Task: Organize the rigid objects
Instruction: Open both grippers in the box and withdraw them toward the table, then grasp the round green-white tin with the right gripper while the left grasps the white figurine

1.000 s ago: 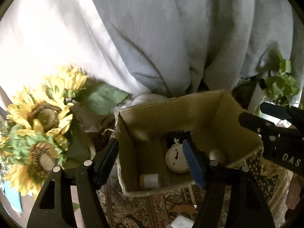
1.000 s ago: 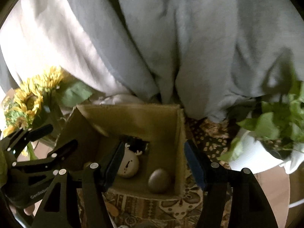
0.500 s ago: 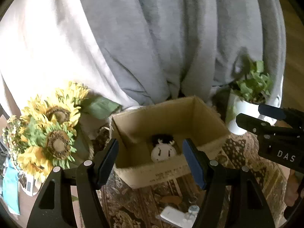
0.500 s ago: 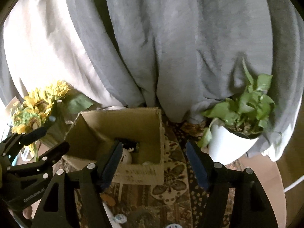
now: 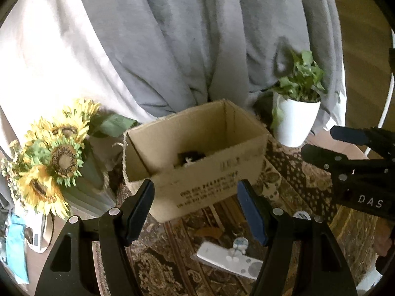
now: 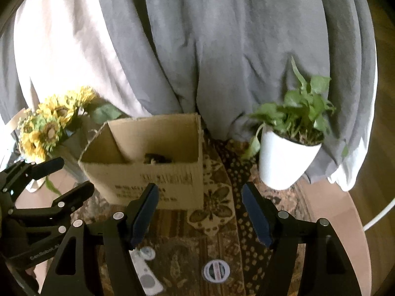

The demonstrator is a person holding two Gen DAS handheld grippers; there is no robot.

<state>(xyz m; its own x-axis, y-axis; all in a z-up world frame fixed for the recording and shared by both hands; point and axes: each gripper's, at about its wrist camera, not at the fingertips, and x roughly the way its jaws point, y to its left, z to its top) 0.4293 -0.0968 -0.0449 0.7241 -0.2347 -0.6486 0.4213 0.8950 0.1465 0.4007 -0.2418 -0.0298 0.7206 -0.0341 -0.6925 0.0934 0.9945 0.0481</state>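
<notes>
Left claw with its blue pads apart and nothing between them, poised above the patterned cloth on the worktop; right claw likewise empty, pads apart. Both point down toward the near side of the cardboard box, which stands open-topped on the cloth and already holds at least one item, a dark-topped figure only partly visible over the rim.

Loose things lie on the cloth in front of the box: a white remote control, a small white-and-blue figurine touching its upper edge, and a round disc with a printed label nearer the right claw. A brown flat scrap lies between box and remote; what it is cannot be told.

Handling, as judged: the remote is probably light, stiff, smooth plastic, best pinched across its narrow width near the middle, as an end grip would let it swing. The figurine looks small and possibly fragile, and may topple if nudged. The disc lies flat and offers little edge to grip.

Obstacles: the box's near wall must be cleared on any transfer. The sunflower bouquet flanks the box on the left, the white potted plant on the right, and grey drapery hangs behind.
</notes>
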